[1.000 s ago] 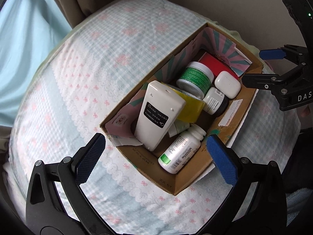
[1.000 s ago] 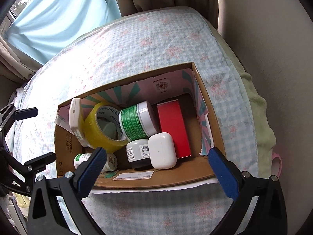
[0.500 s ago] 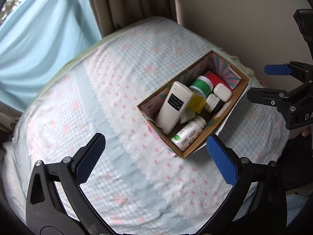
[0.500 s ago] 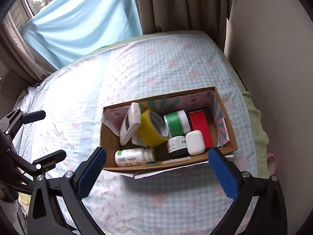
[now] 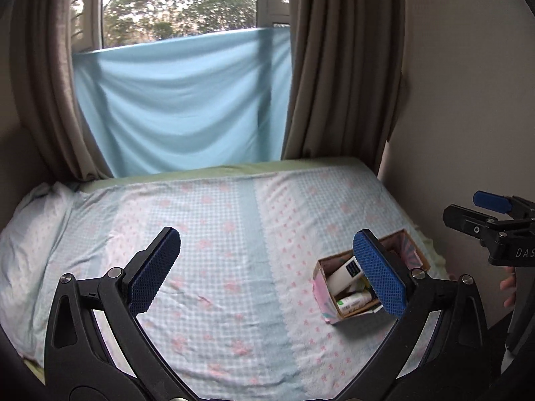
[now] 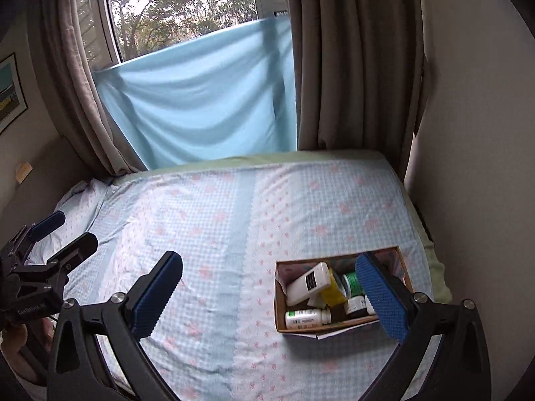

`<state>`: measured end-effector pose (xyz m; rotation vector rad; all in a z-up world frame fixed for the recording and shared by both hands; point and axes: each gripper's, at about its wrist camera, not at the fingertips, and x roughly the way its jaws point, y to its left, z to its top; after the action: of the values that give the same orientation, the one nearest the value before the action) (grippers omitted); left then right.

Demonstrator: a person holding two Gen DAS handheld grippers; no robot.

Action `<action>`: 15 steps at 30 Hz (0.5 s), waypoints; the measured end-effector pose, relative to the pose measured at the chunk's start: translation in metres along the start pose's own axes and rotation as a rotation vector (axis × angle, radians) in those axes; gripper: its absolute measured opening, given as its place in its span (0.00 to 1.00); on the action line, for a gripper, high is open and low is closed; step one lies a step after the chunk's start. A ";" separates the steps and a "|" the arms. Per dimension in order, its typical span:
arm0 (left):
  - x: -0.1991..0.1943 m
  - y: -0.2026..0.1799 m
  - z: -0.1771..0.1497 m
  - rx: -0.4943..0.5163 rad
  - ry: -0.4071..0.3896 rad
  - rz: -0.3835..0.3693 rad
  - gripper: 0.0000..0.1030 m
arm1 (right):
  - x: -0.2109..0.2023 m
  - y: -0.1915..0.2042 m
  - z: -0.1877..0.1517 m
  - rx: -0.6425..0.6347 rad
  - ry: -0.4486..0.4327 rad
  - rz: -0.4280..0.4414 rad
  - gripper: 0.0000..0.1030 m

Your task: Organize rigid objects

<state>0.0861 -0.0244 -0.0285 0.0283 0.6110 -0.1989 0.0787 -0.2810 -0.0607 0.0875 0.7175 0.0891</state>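
Observation:
An open cardboard box [image 6: 301, 329] sits on the bed at the right, also in the left wrist view [image 5: 322, 289]. It holds a white remote-like device [image 6: 306, 282], a yellow tape roll [image 6: 332, 292], a green-labelled jar [image 6: 351, 280], a white pill bottle [image 6: 306, 317] lying flat and a small dark jar [image 6: 355, 305]. My left gripper [image 5: 267, 272] is open and empty, held high above the bed left of the box. My right gripper [image 6: 271, 292] is open and empty, high above the bed; its right finger hides part of the box.
The bed has a pale blue checked sheet [image 6: 234, 227] with pink bows. A pillow [image 5: 26, 227] lies at the left. Brown curtains [image 6: 351, 67] and a blue cloth [image 6: 200, 100] hang over the window behind. A wall [image 6: 468, 133] runs along the right side.
Both grippers have pulled up and back from the box, which now looks small and far below. The views have tilted up to show the window. Both stay open and empty.

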 end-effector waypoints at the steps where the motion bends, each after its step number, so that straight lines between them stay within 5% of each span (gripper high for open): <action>1: -0.009 0.005 0.002 -0.019 -0.017 0.012 1.00 | -0.008 0.005 0.002 -0.012 -0.027 -0.006 1.00; 8: -0.051 0.012 -0.001 -0.040 -0.117 0.087 1.00 | -0.040 0.025 -0.005 -0.061 -0.154 -0.056 1.00; 15: -0.060 0.013 -0.008 -0.065 -0.137 0.096 1.00 | -0.042 0.024 -0.006 -0.054 -0.178 -0.076 1.00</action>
<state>0.0358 0.0001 -0.0013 -0.0191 0.4777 -0.0872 0.0422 -0.2612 -0.0352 0.0165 0.5397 0.0273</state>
